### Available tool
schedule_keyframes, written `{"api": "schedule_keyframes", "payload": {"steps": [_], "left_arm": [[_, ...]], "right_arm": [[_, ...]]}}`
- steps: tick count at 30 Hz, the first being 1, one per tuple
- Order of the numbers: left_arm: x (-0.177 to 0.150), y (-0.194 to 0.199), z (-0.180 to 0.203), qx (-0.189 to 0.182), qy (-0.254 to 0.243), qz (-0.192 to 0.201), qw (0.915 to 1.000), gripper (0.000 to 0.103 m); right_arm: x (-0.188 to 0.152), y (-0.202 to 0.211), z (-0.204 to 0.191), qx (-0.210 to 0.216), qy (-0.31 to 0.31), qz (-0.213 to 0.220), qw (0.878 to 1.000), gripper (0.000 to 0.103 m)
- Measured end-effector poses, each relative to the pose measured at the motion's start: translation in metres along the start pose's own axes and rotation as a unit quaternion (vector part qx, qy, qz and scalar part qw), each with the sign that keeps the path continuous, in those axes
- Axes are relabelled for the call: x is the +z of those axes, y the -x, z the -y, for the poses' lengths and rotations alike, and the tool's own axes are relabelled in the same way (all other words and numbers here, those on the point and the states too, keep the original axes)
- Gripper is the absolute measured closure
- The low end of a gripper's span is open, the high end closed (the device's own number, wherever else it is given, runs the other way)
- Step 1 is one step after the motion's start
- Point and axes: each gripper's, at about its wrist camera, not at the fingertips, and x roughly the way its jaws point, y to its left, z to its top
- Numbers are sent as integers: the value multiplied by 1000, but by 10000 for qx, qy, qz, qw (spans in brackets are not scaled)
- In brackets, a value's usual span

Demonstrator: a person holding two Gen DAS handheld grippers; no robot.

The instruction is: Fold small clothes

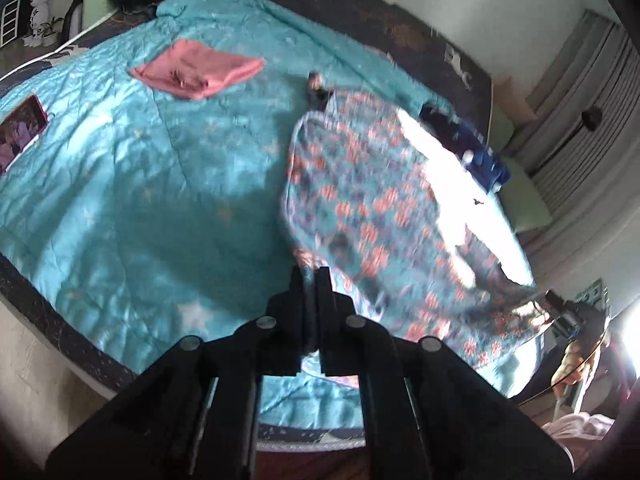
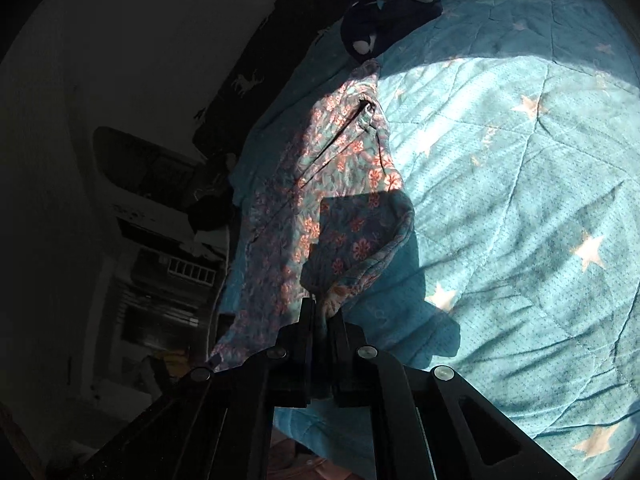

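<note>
Closest to me, my left gripper [image 1: 311,276] has its fingers closed on the near hem of the floral garment [image 1: 372,208], and my right gripper [image 2: 320,306] is likewise pinched shut on a bunched corner of the same cloth. Taking that garment as the landmark: it lies spread over the turquoise star quilt [image 1: 120,184] on the bed, its near edge lifted off the quilt by my two grips, its far end still resting on it. Well beyond it to the left sits a folded pink garment [image 1: 198,69], seemingly already done. Just past its far end lies a dark navy item [image 2: 390,8], which is probably waiting its turn.

I judge this the start of a fold: both near corners are held and raised. Next I would need to carry them together over the garment toward its far end, keeping the edge taut and level, then lay it down squarely before letting go.
</note>
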Motion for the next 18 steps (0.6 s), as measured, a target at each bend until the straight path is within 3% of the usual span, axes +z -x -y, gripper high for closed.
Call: {"api": "schedule_keyframes", "payload": {"steps": [4, 8, 18], "left_arm": [[25, 10, 8, 21, -72, 355, 9993, 97], [47, 8, 23, 54, -313, 467, 9984, 97], [134, -20, 56, 72, -656, 804, 9946, 97]], "right_arm": [[23, 0, -11, 244, 11, 244, 9994, 98], [44, -2, -24, 512, 88, 384, 9979, 98], [124, -16, -61, 281, 691, 517, 9959, 98]]}}
